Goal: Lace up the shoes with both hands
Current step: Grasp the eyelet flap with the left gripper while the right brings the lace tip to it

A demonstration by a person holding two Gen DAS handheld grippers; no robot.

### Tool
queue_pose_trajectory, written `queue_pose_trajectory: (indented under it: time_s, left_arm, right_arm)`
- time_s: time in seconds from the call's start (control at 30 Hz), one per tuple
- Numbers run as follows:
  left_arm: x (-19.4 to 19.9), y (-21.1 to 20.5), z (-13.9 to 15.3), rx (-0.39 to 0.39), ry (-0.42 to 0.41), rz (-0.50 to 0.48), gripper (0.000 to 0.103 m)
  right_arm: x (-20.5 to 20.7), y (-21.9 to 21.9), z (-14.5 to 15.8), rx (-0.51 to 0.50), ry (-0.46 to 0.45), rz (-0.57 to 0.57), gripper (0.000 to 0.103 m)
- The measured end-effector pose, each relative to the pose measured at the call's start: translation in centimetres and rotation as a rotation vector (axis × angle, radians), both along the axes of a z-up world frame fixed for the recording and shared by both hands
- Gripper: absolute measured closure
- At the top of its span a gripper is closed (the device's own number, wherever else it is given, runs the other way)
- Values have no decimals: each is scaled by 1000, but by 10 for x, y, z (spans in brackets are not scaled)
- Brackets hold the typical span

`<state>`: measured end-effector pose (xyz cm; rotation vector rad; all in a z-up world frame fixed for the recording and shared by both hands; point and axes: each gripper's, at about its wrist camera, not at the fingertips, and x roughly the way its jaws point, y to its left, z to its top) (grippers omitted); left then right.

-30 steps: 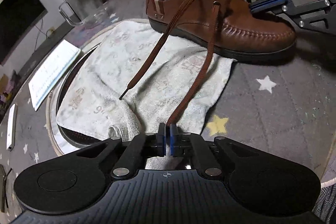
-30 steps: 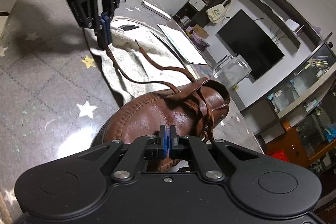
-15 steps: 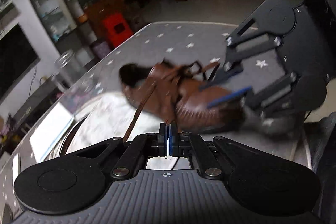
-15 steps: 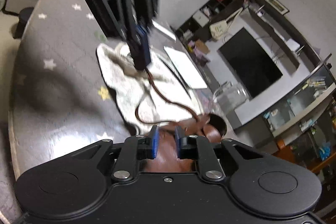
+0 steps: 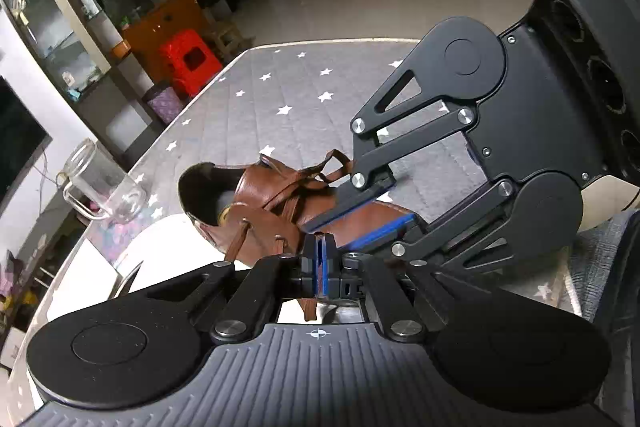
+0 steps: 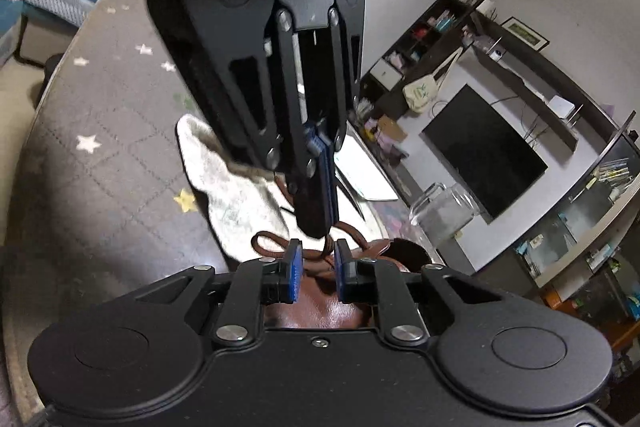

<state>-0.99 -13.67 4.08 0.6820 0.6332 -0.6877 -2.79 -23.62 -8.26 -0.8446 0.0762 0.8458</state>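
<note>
A brown leather shoe (image 5: 276,215) lies on the star-patterned table, its opening toward the left in the left wrist view. My left gripper (image 5: 320,259) is shut on the brown lace (image 5: 309,303), whose end hangs just under its pads. The right gripper (image 5: 362,221) reaches in from the right, open, right over the shoe's vamp. In the right wrist view the left gripper (image 6: 322,215) comes down from above, and the lace (image 6: 329,246) drops from its tip between the spread pads of my right gripper (image 6: 318,267). The shoe (image 6: 320,307) lies partly hidden under the pads.
A pale towel (image 6: 232,183) lies on the table left of the shoe. A glass mug (image 5: 104,187) stands at the table's edge, with a white booklet (image 5: 86,279) near it. Open table cloth (image 5: 280,99) stretches behind the shoe. A red stool (image 5: 188,61) stands on the floor.
My left gripper has lifted the lace off the towel and carried it up over the shoe to the right gripper. The right gripper has gone from shut to open, its pads now either side of the lace.
</note>
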Motion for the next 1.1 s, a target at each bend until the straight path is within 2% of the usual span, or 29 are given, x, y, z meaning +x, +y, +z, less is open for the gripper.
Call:
queue_pose_trajectory:
  time_s: [0.13, 0.27, 0.37, 0.53, 0.63, 0.7, 0.8, 0.93, 1.0, 1.1]
  left_arm:
    - [-1, 1, 3, -22, -6, 5, 100]
    - [-5, 8, 8, -72, -49, 37, 100]
    - [-8, 10, 4, -86, -38, 35, 99]
    - [-10, -6, -18, -44, -45, 8, 97]
    - [-5, -16, -27, -43, -56, -10, 91]
    - [-3, -20, -31, -39, -71, -22, 79]
    - [1, -24, -38, -43, -82, -35, 77]
    - [7, -27, -45, -57, -90, -35, 77]
    - [10, -27, -46, -71, -78, -25, 94]
    - [13, -22, -45, -110, -54, -7, 97]
  right_arm:
    - [8, -6, -2, 44, 34, -21, 99]
    - [15, -21, 8, 118, 112, -105, 100]
    - [24, -33, 13, 180, 196, -158, 100]
    - [28, -49, 17, 241, 279, -195, 100]
    - [25, -52, 20, 246, 282, -198, 100]
    - [24, -54, 23, 252, 289, -195, 100]
    - [23, -58, 28, 269, 317, -194, 99]
    - [25, -64, 35, 301, 367, -191, 99]
    - [25, -66, 35, 302, 367, -199, 99]
    - [24, -70, 35, 304, 367, -210, 99]
